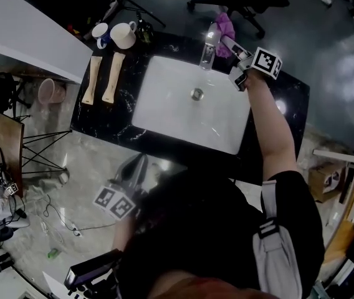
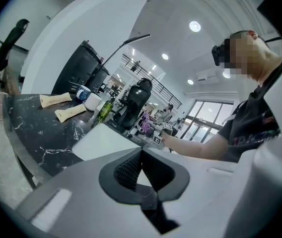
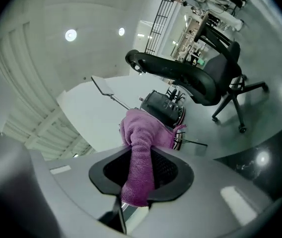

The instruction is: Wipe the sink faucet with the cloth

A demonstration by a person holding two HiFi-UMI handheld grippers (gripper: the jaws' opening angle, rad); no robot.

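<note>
Right hand-held gripper pinches purple cloth between its jaws.

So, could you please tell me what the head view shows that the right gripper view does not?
Only the head view shows the white sink, the black counter around it and a pale mug standing on that counter. Only the right gripper view shows the right tool closed on the purple cloth, with ceiling lights above. Both views show that cloth and a black office chair on the floor beyond.
</note>
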